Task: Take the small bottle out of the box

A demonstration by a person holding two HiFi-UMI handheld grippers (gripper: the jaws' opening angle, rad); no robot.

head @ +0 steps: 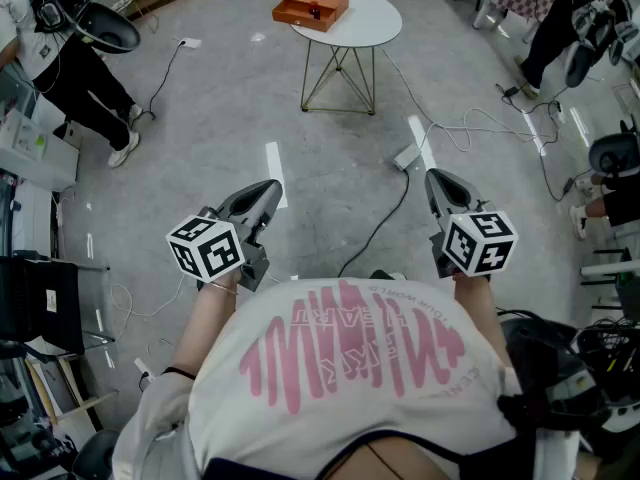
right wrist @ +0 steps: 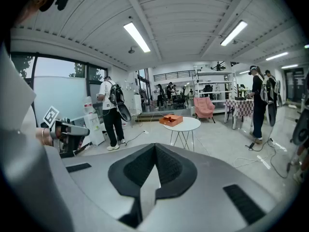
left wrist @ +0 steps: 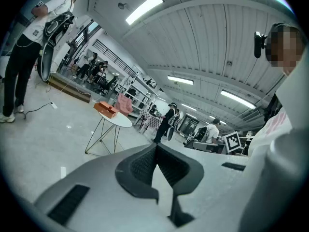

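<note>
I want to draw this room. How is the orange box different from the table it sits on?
The orange box is rectangular; the table has a round top. The box is orange, the table top white. The box is much smaller, covering only one side of the top. The box lies flat; the table stands on thin wire legs. They touch: the box rests on the table.
</note>
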